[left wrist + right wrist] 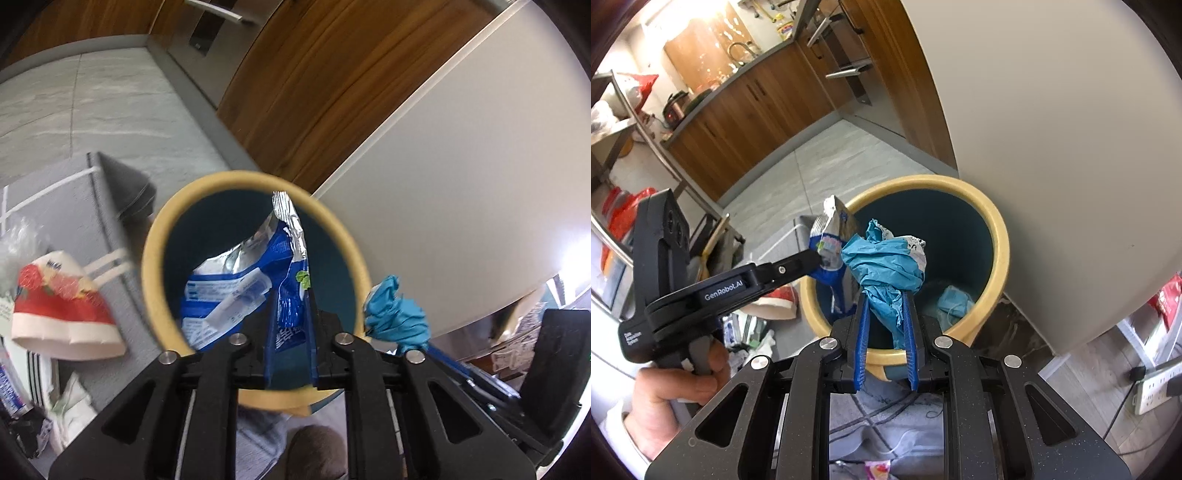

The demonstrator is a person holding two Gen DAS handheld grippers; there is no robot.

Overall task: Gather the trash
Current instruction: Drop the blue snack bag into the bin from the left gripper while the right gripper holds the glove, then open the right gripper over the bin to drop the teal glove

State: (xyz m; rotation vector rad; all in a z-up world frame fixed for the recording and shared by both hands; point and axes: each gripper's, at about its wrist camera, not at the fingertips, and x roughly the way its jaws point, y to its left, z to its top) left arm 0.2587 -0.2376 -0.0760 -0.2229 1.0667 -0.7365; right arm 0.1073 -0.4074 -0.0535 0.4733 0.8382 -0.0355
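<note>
Left wrist view: the left gripper (pixel 291 295) is seen hanging right over the mouth of the trash bin (pixel 159 258), a dark teal tub with a yellow rim. A crumpled blue and silver snack wrapper (pixel 258 266) is pinched between its fingers (pixel 274 339), which are nearly closed on it, with most of the wrapper sticking out over the bin opening. A red and white paper cup (pixel 62 306) is left lying on its side on the grey rug (pixel 55 206) beside the bin.

Right wrist view: the right gripper (pixel 884 306) is held over the same bin, near its rim, fingers (pixel 862 332) clamped narrowly on a wad of crumpled teal paper (pixel 882 266). More teal trash (pixel 955 301) is seen at the bottom of the bin. The left gripper is gripped by a hand (pixel 679 384) at lower left.
</note>
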